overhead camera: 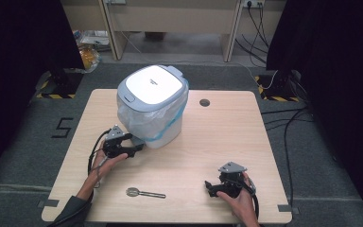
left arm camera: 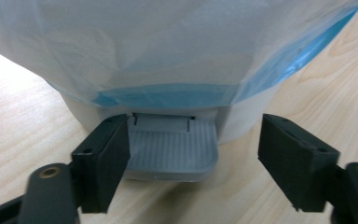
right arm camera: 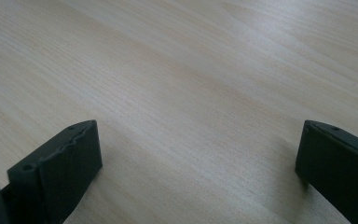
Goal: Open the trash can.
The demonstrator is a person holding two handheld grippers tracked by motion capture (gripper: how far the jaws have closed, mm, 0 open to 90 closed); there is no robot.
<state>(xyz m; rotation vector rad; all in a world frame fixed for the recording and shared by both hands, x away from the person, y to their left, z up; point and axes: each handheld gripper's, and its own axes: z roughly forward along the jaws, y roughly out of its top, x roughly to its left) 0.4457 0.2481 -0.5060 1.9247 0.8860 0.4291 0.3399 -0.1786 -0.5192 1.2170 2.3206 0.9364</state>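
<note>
Two grippers are kept low over the table (overhead camera: 227,127): the left gripper (left arm camera: 193,158) is set at the pedal (left arm camera: 172,147) of the lined pedal bin (overhead camera: 152,104), jaws apart around it unclamped, presumably for pressing; the right gripper (right arm camera: 196,163) is parked wide open nearby, away from the spoon (overhead camera: 144,193)

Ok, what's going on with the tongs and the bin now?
Left tongs open at bin's pedal. Right tongs open over bare table. Bin lid shut. Nothing in the way.
</note>
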